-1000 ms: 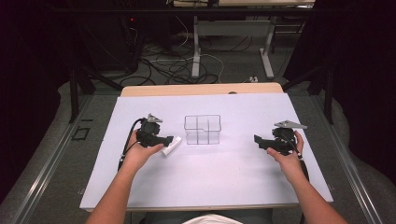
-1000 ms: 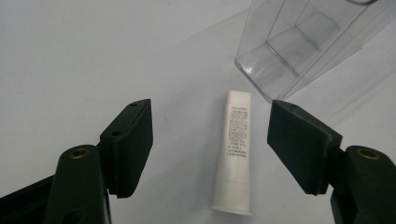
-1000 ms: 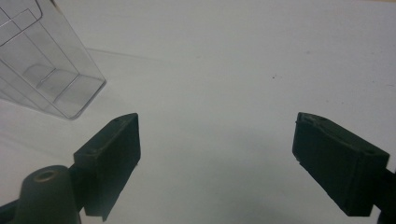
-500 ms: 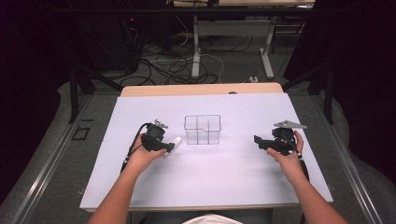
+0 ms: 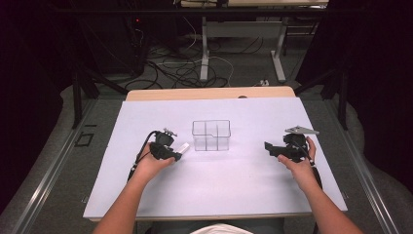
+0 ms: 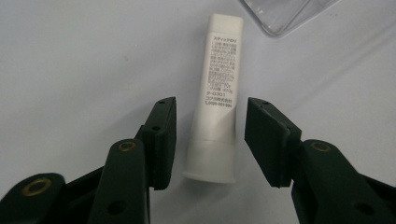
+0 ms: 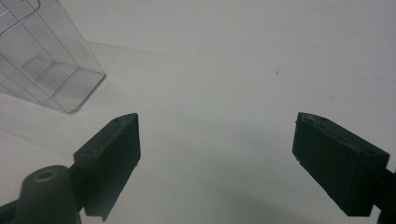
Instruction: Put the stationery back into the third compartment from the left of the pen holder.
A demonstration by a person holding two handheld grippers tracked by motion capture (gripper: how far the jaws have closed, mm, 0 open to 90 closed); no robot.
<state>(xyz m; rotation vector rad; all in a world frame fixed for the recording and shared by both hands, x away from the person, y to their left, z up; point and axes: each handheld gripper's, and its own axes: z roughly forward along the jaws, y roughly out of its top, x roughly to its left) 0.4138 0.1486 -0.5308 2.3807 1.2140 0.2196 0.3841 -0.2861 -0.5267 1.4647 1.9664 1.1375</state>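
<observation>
High view: I see the left tool (image 5: 176, 155) at a white tube (image 5: 181, 147) left of the clear divided box (image 5: 211, 135) on the desk (image 5: 234, 190). Left gripper view: jaws straddle the tube (image 6: 215, 93), apart, not touching. Right gripper view: right tool (image 7: 217, 163) spread wide, empty.

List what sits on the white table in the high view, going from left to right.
Left gripper, black, two-jawed, in the person's left hand → small white cylindrical tube lying flat by its jaws → clear plastic divided box → right gripper, black, held in the right hand.
</observation>
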